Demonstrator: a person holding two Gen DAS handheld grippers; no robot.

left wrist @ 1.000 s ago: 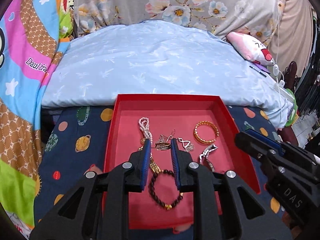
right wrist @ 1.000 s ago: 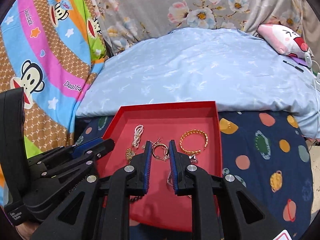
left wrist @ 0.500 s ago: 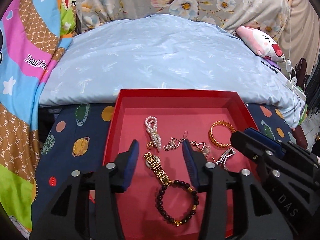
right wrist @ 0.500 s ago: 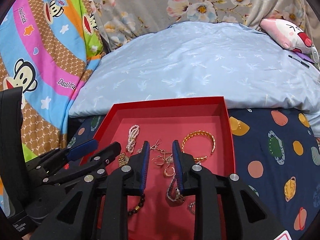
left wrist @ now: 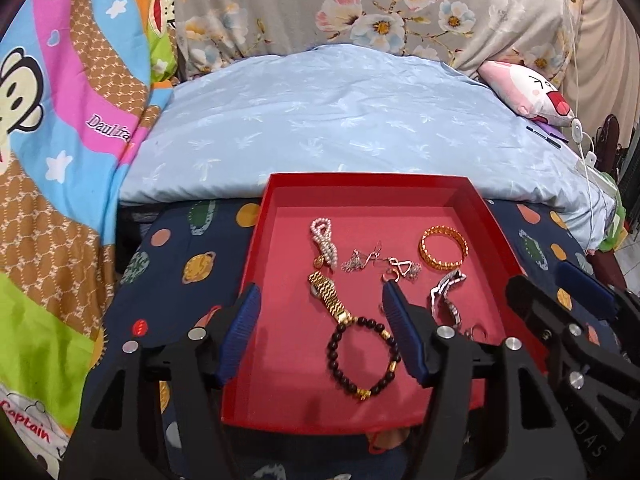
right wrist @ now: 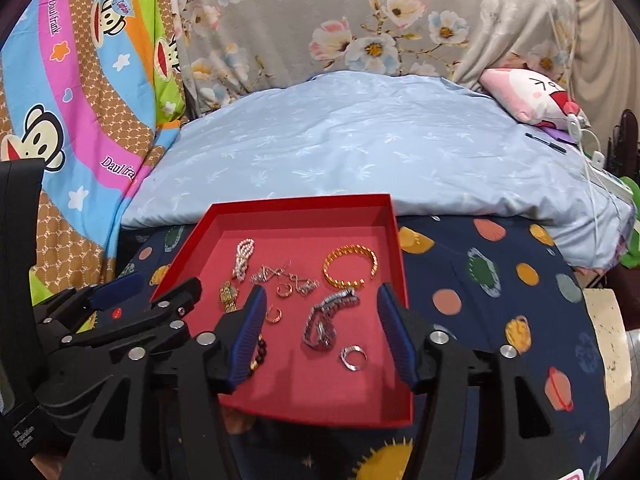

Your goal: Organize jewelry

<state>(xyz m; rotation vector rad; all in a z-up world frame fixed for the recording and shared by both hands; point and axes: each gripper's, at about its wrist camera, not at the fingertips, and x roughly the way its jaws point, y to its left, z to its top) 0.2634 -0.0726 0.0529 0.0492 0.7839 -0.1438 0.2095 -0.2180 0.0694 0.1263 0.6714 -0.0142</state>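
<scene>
Both pairs of jaws are opening and grip nothing. Left gripper (left wrist: 322,330): blue-padded fingers spread wide above the near half of the red tray (left wrist: 368,186), with the dark bead bracelet (left wrist: 363,356) and the lower end of the gold watch (left wrist: 328,300) seen in the gap between them, untouched. Right gripper (right wrist: 320,330): fingers likewise spread, framing the silver watch (right wrist: 326,320) and a silver ring (right wrist: 354,357) lying on the tray floor, with no pad pressing on either.

Tray contents, far to near: a pearl bracelet (left wrist: 325,243) at far left; a tangle of thin chains and earrings (left wrist: 380,264) in the middle; a gold bangle (left wrist: 443,249) at far right. The gold watch lies just nearer than the pearls, its near end touching the bead bracelet. Two small hoop earrings (right wrist: 280,302) lie left of the silver watch in the right wrist view.

The tray rests on a dark blue sheet with planet print (right wrist: 480,288). Beyond its far edge lies a pale blue pillow (left wrist: 340,120), then floral fabric (left wrist: 360,4). A bright monkey-print blanket (left wrist: 60,120) fills the left side, and a pink plush cushion (left wrist: 528,92) sits at far right.
</scene>
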